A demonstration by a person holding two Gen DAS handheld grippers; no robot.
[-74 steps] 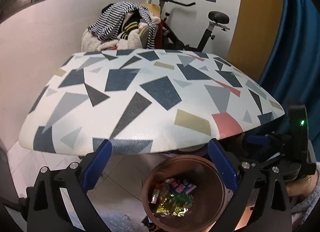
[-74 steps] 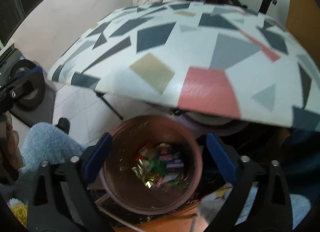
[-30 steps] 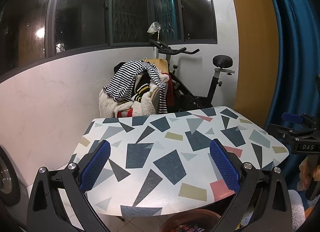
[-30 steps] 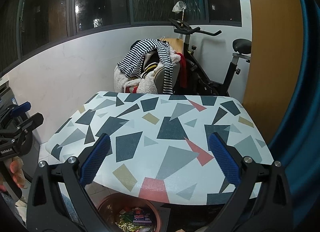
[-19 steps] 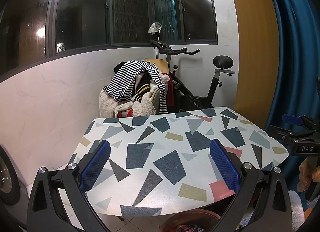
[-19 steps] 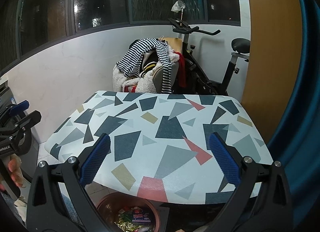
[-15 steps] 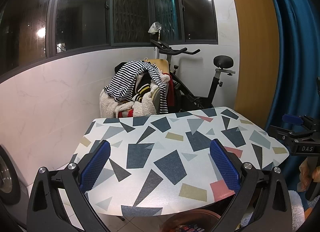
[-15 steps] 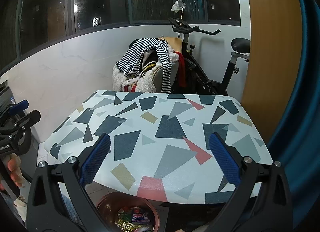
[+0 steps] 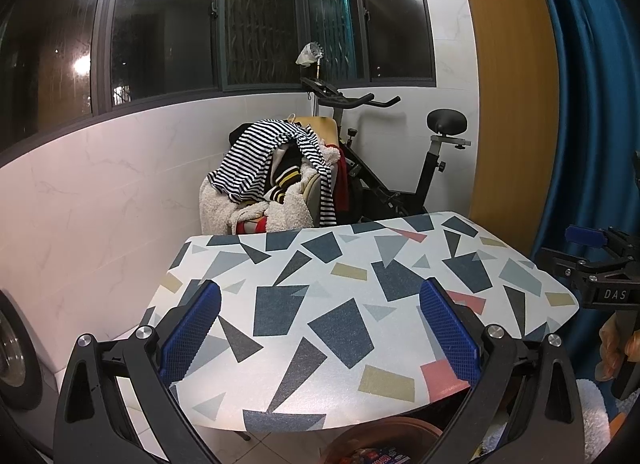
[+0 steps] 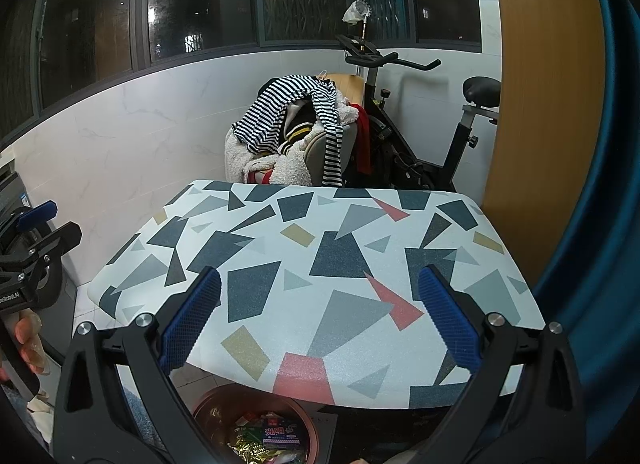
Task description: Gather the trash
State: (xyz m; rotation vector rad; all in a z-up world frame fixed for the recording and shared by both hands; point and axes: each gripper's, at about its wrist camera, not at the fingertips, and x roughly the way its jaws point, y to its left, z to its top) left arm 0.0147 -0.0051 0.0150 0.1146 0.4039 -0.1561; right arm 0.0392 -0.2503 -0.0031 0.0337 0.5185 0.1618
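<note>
Both hand-held grippers have lifted away from the bin (image 10: 256, 424) and now hover level over the patterned surface (image 10: 320, 264), left hand-held gripper (image 9: 320, 328) and right hand-held gripper (image 10: 320, 324) each spread wide and empty. Wrappers (image 10: 268, 438) lie in the bin under the surface's near edge; collecting looks finished.

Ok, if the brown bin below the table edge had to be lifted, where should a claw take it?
Take the brown bin by its rim, on its near left, coming from above with one finger inside the wall and one outside. It stands upright and open, looks too wide to span, and the table overhangs its far edge.
</note>
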